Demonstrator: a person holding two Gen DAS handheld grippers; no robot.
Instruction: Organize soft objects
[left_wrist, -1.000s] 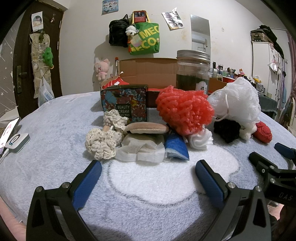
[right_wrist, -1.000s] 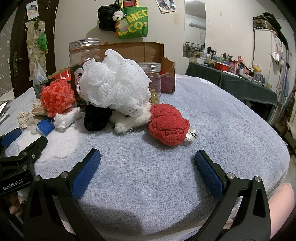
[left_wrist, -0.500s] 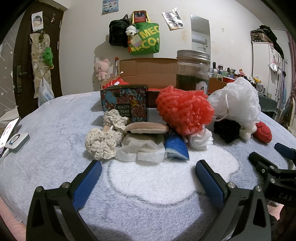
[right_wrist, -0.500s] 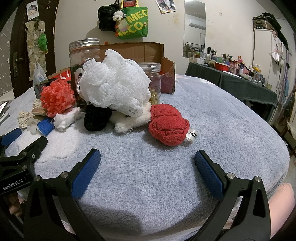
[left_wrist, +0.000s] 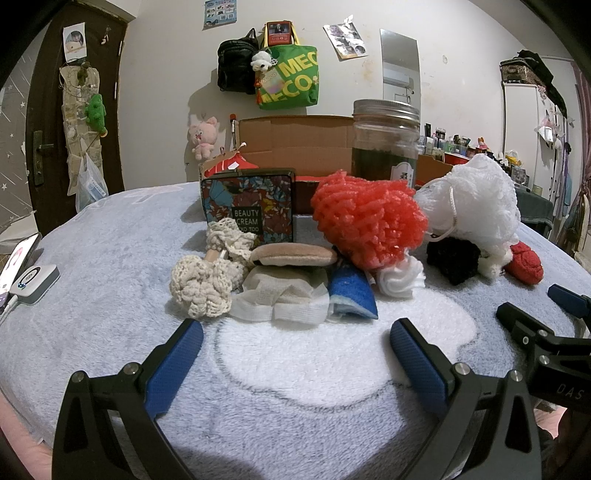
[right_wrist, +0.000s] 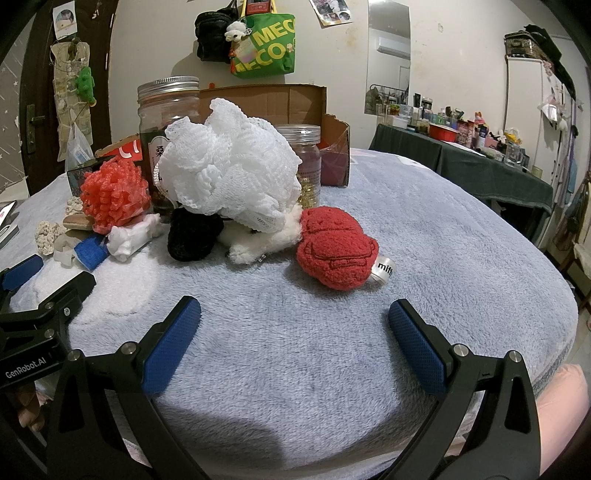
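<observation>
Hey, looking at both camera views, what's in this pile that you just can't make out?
- Cardboard box contents: left view, hidden by its front wall and the tin.
- Small jar lower part: right view, covered by the white mesh puff.
- White fluffy thing: right view, mostly under the puff, shape unclear.
- Red plush tag: right view, text cut off by its fold.

Left gripper (left_wrist: 295, 334) agape — soft pile (left_wrist: 365, 229) just beyond

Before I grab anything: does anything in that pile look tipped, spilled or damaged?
Nothing spilled or broken. The soft items sit heaped: the white mesh pouf leans against the jars, and the red mesh pouf rests on smaller pieces. Both tools are open and empty.
</observation>
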